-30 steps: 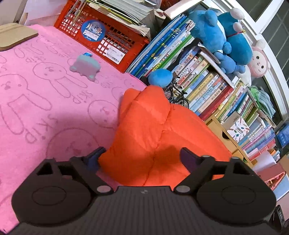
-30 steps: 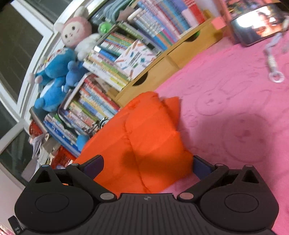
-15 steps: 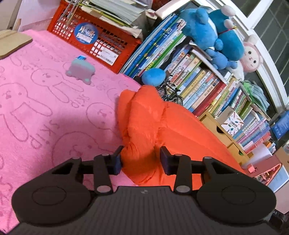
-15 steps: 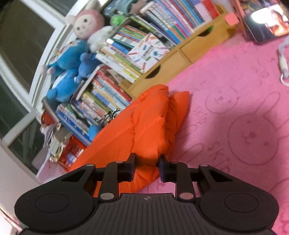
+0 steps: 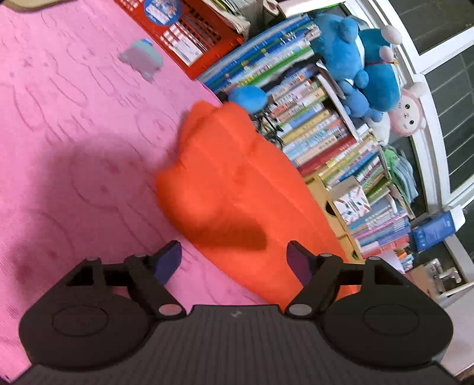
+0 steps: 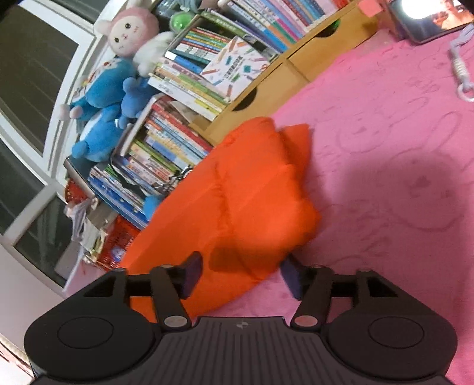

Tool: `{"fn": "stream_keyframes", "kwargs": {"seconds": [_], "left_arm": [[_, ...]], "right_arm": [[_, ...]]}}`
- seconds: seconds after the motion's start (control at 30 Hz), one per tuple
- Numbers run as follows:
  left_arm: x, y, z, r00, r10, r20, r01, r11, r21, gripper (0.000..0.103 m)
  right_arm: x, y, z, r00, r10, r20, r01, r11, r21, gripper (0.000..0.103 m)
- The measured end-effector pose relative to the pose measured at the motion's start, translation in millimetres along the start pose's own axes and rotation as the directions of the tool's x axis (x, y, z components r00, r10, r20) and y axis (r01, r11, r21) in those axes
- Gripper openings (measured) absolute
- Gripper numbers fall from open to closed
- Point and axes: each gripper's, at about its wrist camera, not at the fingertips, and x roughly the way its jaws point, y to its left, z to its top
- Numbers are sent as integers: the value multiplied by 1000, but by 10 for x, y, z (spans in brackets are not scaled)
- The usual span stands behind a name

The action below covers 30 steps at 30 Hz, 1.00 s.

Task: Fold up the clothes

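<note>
An orange padded garment (image 5: 237,183) lies folded over on the pink bunny-print blanket (image 5: 74,133), its far edge against the bookshelf. My left gripper (image 5: 235,262) is open and empty, its jaws wide apart just short of the garment's near left corner. In the right wrist view the same garment (image 6: 237,201) lies in front of my right gripper (image 6: 241,274), which is open, its jaws either side of the near right corner without gripping it.
A bookshelf (image 5: 320,127) packed with books and blue and pink plush toys (image 5: 364,62) runs behind the garment. A red crate (image 5: 183,35) and a small pale blue toy (image 5: 142,57) sit at the left. A tablet (image 6: 429,17) and a cord (image 6: 462,68) lie at the right.
Both grippers were shut on the garment's near corners half a second ago; now both have opened and let go. The garment has dropped folded onto the blanket, and both grippers have pulled back a little.
</note>
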Motion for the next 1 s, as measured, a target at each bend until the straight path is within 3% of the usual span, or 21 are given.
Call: {"fn": "stream_keyframes", "kwargs": {"seconds": [0.1, 0.33, 0.37, 0.43, 0.47, 0.5, 0.53, 0.57, 0.73, 1.0], "left_arm": [[60, -30, -26, 999, -38, 0, 38, 998, -39, 86], [326, -91, 99, 991, 10, 130, 6, 992, -122, 87], [364, -99, 117, 989, 22, 147, -2, 991, -131, 84], [419, -115, 135, 982, 68, 173, -44, 989, -139, 68], [438, -108, 141, 981, 86, 177, -61, 988, -140, 45], [454, -78, 149, 981, 91, 174, -65, 987, -146, 35], [471, -48, 156, 981, 95, 171, -69, 986, -152, 33], [470, -23, 161, 981, 95, 170, -69, 986, -153, 28], [326, -42, 162, 980, 82, 181, -69, 995, -75, 23], [-119, -221, 98, 969, 22, 247, -41, 996, 74, 23]], "right_arm": [[131, 105, 0, 1000, -13, 14, 12, 1000, 7, 75], [368, 203, 72, 997, -52, 61, 48, 997, 58, 77], [398, 180, 90, 996, -49, 70, 43, 996, 82, 77], [441, 127, 151, 995, -41, 92, 27, 989, 142, 76], [466, 107, 181, 994, -53, 91, 37, 985, 170, 71], [491, 88, 209, 994, -68, 88, 49, 979, 197, 65], [513, 52, 217, 994, -80, 74, 61, 973, 223, 47], [534, 12, 222, 994, -91, 58, 73, 965, 250, 36], [424, -28, 154, 996, -54, 71, 39, 980, 193, 23], [35, -82, 122, 997, 26, 67, -37, 985, 169, 20]]}}
